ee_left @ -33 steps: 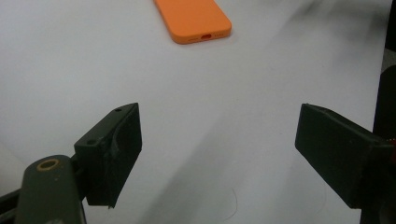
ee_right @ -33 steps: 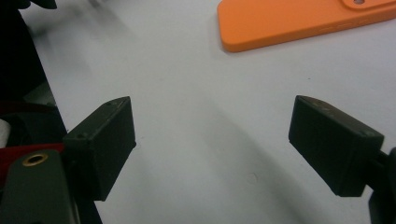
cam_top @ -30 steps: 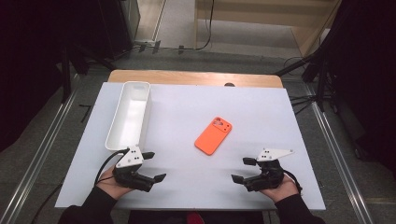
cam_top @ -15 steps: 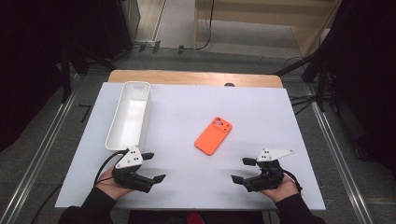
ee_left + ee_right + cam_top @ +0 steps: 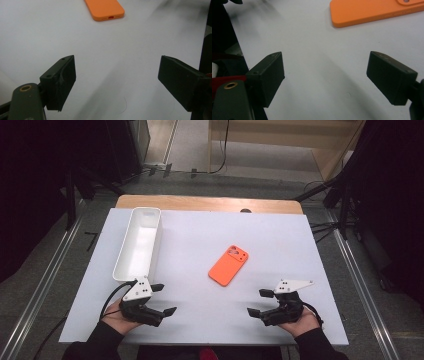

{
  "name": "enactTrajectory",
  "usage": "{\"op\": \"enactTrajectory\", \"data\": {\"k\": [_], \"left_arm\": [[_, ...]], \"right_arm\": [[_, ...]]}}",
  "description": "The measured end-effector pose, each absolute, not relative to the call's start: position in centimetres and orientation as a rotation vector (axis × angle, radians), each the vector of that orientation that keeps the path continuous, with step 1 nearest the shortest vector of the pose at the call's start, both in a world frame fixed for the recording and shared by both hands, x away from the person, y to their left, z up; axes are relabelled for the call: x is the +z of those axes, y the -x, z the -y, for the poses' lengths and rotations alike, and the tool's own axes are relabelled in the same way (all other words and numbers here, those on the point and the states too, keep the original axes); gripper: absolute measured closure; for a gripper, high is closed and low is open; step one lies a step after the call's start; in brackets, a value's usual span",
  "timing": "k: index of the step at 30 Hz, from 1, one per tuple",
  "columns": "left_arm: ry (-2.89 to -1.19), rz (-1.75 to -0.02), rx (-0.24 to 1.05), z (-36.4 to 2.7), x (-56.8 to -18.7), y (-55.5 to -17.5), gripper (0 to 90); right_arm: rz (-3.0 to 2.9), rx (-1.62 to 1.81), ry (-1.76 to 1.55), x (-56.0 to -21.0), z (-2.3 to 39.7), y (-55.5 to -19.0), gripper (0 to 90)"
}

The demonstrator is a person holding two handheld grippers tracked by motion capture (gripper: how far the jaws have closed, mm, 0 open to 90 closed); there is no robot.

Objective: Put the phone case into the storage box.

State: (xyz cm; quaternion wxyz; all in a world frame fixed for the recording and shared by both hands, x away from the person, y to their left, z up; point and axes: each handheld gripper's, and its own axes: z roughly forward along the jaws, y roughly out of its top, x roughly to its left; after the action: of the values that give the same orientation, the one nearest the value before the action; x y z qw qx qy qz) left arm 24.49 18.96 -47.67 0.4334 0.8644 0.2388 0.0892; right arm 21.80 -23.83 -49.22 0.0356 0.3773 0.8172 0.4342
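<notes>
Now both your tools, left tool [image 5: 161,299] and right tool [image 5: 260,302], rest wide and empty near the case [image 5: 228,265]; next, reach for it.

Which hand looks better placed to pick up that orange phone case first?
Probably the right. The right gripper rests nearer the flat orange phone case, which fills more of the right gripper view, with bare white table between. The left gripper sits farther off, beside the long white plastic tray. Both are open.

path to phone case [image 5: 229,265]: open table [image 5: 280,235] | obstacle: tray [image 5: 138,245] far left
</notes>
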Motion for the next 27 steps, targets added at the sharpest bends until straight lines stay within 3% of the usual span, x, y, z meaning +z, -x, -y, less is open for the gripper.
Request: {"op": "enactTrajectory", "data": {"k": [27], "left_arm": [[-2.128,-0.619,0.154,-18.1,-46.9,-25.1,14.9]], "right_arm": [[-2.526,1.361,-1.154,-49.5,23.7,-22.4,13.6]]}}
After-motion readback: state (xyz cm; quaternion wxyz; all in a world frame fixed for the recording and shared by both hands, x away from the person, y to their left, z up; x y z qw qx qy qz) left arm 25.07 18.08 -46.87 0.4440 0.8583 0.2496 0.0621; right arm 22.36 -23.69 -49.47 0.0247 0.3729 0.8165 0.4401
